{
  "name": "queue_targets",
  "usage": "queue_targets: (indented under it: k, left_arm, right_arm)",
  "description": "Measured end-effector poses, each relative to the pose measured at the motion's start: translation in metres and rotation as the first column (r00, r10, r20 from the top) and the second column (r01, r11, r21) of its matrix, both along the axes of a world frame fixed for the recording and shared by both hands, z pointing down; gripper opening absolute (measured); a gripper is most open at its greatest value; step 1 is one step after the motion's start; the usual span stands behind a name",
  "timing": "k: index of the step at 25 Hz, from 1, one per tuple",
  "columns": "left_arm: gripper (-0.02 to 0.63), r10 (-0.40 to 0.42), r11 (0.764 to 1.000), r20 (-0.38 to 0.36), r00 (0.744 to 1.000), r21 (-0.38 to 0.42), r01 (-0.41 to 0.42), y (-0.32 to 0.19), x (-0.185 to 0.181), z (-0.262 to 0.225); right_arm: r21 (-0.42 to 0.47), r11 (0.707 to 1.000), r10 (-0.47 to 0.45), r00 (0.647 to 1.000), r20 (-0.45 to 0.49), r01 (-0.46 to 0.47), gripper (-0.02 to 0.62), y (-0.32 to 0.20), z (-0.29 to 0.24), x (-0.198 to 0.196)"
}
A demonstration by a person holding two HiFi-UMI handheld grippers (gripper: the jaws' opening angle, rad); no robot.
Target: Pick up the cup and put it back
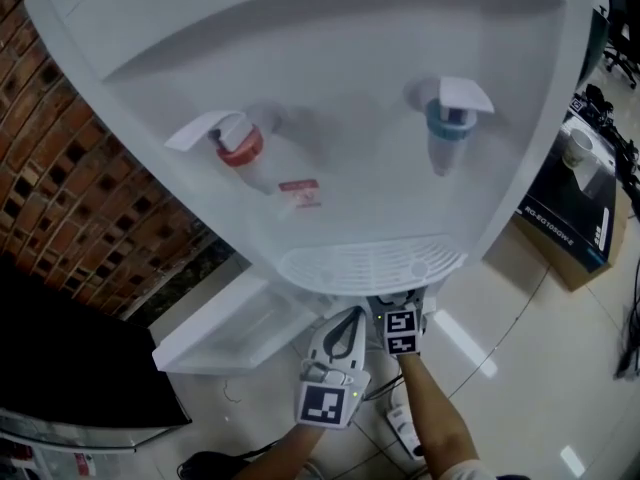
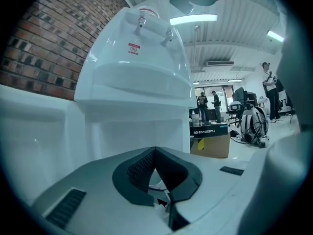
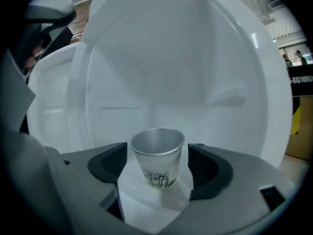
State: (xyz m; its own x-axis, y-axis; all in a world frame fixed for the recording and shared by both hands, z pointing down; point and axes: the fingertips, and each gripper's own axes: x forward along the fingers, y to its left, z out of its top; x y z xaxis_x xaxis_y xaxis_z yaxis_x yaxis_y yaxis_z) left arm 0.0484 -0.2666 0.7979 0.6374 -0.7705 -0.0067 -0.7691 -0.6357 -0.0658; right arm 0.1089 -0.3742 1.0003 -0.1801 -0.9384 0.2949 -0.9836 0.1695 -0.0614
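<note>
A small metal cup (image 3: 157, 155) with a dark printed band stands upright on a white ledge (image 3: 146, 207) in the recess of the water dispenser. My right gripper (image 3: 157, 166) is open; its dark pads (image 3: 208, 168) stand on either side of the cup with a gap on both sides. In the head view only its marker cube (image 1: 401, 330) shows, under the drip tray (image 1: 365, 265); the cup is hidden there. My left gripper (image 1: 348, 320) sits just to its left, and in the left gripper view its jaws (image 2: 155, 153) are shut with nothing between them.
The white dispenser carries a red tap (image 1: 238, 146) and a blue tap (image 1: 447, 123). A white open door panel (image 1: 235, 328) juts out low on the left. A brick wall (image 1: 60, 168) is at the left, and a cardboard box (image 1: 575, 218) at the right. People (image 2: 270, 89) stand far off.
</note>
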Motion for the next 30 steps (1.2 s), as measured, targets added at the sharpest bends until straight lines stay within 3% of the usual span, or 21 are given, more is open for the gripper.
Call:
queue_targets:
  k: [4, 5, 12, 22, 30]
  left_arm:
    - [-0.006, -0.009, 1.000, 0.018, 1.000, -0.005, 0.009, 0.000, -0.006, 0.007]
    - [-0.006, -0.011, 1.000, 0.024, 1.000, -0.006, 0.011, 0.000, -0.008, 0.008]
    - [-0.006, -0.029, 0.999, 0.027, 0.999, -0.019, 0.030, 0.000, -0.016, 0.000]
    - [-0.006, -0.049, 0.999, -0.019, 0.999, 0.011, 0.049, 0.015, -0.036, -0.056]
    - [-0.006, -0.064, 0.996, -0.088, 0.994, 0.051, 0.069, 0.025, -0.047, -0.092]
  right_arm:
    - [-0.003, 1.000, -0.019, 0.999, -0.029, 0.019, 0.395, -0.010, 0.007, -0.001]
    - [0.000, 1.000, -0.022, 0.999, -0.040, 0.022, 0.344, -0.011, 0.006, -0.002]
    - [0.021, 1.000, -0.010, 0.999, -0.036, 0.011, 0.339, 0.015, -0.022, -0.006]
    - [0.066, 0.998, 0.015, 1.000, 0.018, -0.016, 0.337, 0.113, -0.155, -0.038]
    - [0.162, 0.987, 0.006, 1.000, 0.008, -0.007, 0.339, 0.145, -0.268, -0.045]
